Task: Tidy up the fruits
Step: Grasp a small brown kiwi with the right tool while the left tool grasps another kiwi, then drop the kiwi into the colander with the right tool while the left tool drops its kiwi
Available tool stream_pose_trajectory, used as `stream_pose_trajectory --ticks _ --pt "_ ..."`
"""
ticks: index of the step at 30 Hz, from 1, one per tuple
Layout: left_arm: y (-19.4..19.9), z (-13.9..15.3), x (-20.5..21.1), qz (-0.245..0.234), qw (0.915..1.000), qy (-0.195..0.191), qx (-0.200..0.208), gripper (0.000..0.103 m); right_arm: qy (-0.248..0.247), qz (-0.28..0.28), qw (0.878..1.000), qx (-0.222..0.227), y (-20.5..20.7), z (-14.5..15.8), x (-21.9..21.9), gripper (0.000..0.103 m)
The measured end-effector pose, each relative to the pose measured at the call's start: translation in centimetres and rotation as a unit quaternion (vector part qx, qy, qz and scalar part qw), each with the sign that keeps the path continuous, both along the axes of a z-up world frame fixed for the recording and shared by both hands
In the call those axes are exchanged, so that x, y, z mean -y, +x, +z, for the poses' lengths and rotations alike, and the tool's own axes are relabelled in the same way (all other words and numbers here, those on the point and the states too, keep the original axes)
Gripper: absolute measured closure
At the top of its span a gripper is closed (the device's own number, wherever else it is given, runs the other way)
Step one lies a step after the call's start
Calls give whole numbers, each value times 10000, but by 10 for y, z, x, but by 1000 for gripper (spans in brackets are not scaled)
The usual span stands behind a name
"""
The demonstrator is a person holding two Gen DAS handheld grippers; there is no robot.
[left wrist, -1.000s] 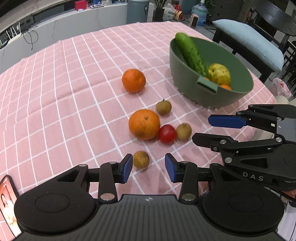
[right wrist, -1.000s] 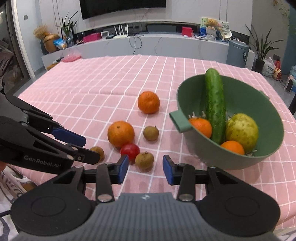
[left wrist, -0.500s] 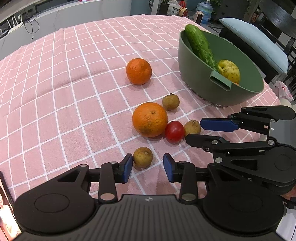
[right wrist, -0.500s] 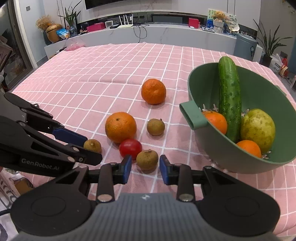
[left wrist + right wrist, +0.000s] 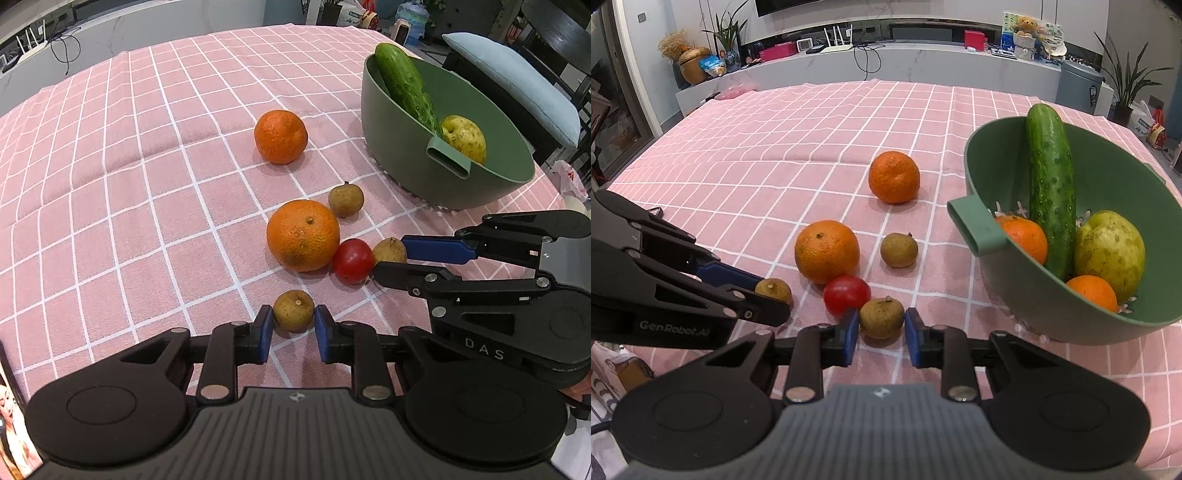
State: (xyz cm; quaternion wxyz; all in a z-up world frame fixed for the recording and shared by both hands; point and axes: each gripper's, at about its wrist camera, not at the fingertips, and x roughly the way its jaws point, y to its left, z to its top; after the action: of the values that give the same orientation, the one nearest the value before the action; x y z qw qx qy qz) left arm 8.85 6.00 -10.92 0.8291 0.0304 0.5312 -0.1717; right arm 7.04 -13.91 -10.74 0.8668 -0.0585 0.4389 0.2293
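left claw (image 5: 293, 328): clamped on a longan (image 5: 293, 310) — round, could pop out forward.
right claw (image 5: 881, 330): clamped on another longan (image 5: 881, 317); tomato (image 5: 846, 294) touching its left finger — may roll.

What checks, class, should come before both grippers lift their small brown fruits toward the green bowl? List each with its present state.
1. Left gripper shut on its small brown fruit: ok.
2. Right gripper shut on its brown fruit: ok.
3. Tomato clear of right grip: not ok, it touches.
4. Room in green bowl: ok.
5. Grips firm enough to lift: cannot tell.
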Motion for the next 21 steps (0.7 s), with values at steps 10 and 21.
stream_pose_trajectory --ticks 10,21 --pt "-8 32 10 39 9991 146 395 77 185 -99 9997 100 -13 19 8 80" --pt "-13 93 45 -77 9937 -78 1114 77 378 -179 9947 942 -34 82 35 80"
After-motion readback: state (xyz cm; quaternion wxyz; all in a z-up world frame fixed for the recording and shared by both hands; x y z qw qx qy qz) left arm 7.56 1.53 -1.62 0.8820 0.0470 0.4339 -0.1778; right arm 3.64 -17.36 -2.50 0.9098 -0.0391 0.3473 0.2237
